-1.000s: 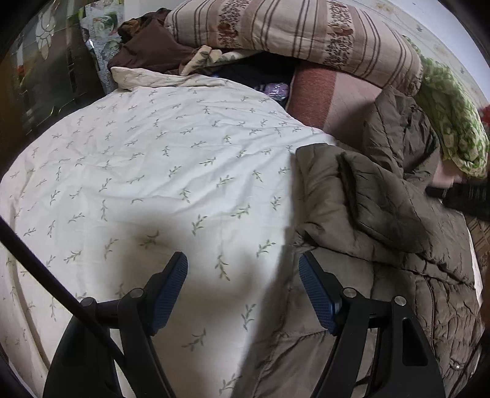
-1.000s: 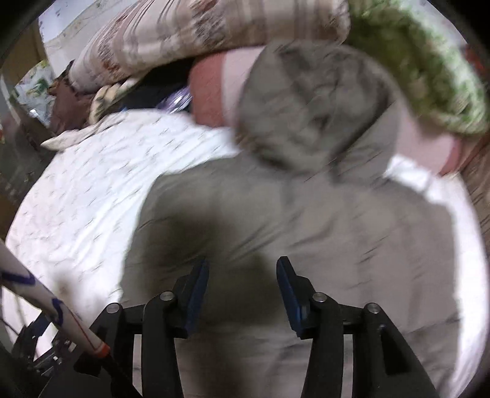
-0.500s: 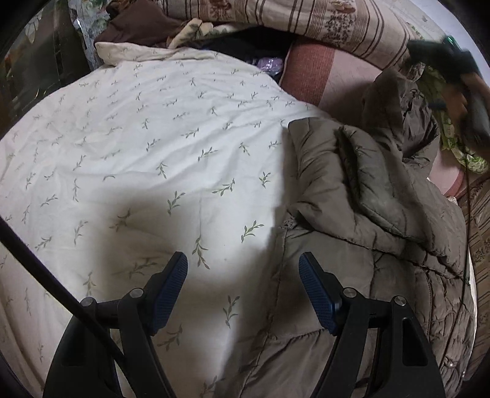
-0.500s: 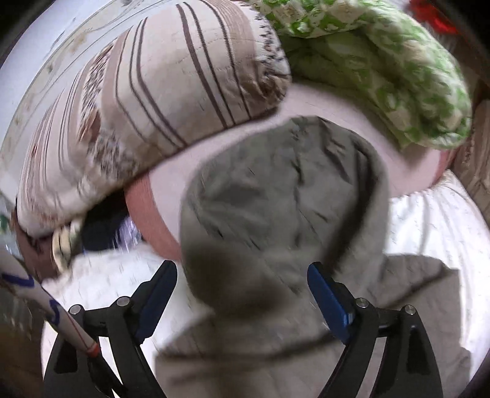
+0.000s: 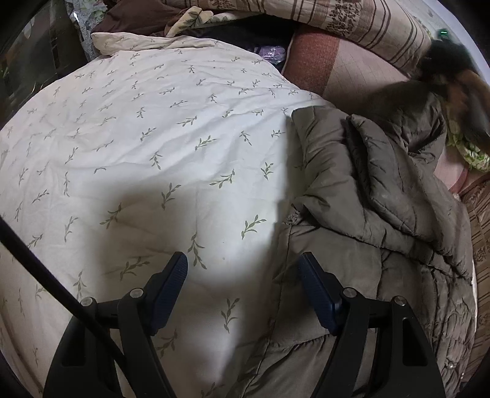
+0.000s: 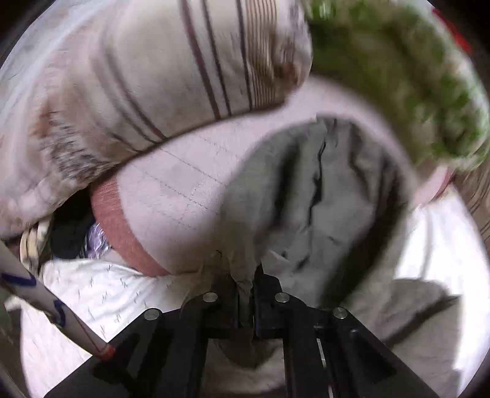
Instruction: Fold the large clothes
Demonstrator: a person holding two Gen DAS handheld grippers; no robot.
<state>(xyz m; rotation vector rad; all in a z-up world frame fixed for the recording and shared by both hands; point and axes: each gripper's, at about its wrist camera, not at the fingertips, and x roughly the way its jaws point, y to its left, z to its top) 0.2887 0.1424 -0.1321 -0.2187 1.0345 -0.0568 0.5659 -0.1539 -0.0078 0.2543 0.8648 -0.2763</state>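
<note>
An olive-grey quilted jacket (image 5: 367, 214) lies on the bed at the right of the left wrist view, its sleeve folded over the body. My left gripper (image 5: 245, 284) is open and empty, hovering over the jacket's left edge and the sheet. In the right wrist view the jacket's hood (image 6: 321, 189) fills the middle. My right gripper (image 6: 246, 287) is shut on the hood's edge, with fabric pinched between the jaws. It shows blurred at the top right of the left wrist view (image 5: 453, 70).
A cream duvet with a leaf print (image 5: 153, 147) covers the bed. Striped pillows (image 5: 352, 18), a pink cushion (image 5: 346, 67) and a green floral cushion (image 6: 398, 76) are piled at the head. Dark clothes (image 5: 137, 15) lie at the back left.
My right gripper moved up to the hood and closed on its edge; it was open half a second ago. My left gripper stayed open and drifted slightly forward.
</note>
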